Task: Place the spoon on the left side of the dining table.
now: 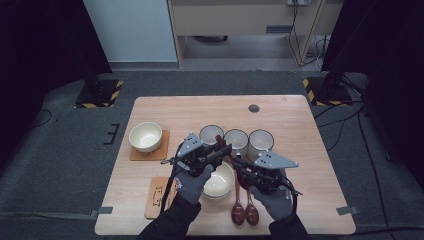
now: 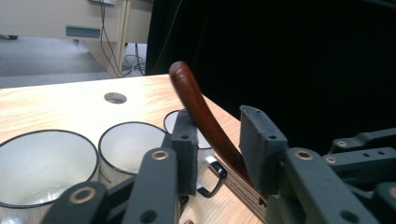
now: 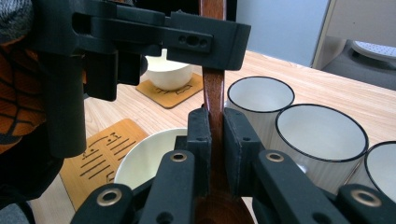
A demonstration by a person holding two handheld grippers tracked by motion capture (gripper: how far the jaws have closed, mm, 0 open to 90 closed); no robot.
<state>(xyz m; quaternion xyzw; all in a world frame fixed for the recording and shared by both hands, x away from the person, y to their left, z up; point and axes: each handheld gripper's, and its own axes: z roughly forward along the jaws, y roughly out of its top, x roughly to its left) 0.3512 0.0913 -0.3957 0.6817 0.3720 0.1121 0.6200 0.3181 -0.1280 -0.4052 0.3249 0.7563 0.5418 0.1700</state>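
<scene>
three mugs (image 1: 236,138), bowl (image 1: 145,136), coasters (image 1: 157,196)

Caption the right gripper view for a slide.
Right gripper clamps a wooden spoon by its handle above a white bowl, beside three enamel mugs.

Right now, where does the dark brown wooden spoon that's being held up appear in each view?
High view: the dark brown wooden spoon is at centre, its tip against the row of three white, black-rimmed enamel mugs.
Left gripper view: its curved handle rises at centre, between the black jaws.
Right gripper view: it stands upright at centre, clamped between the jaws.
Shared landmark: the row of mugs.
</scene>
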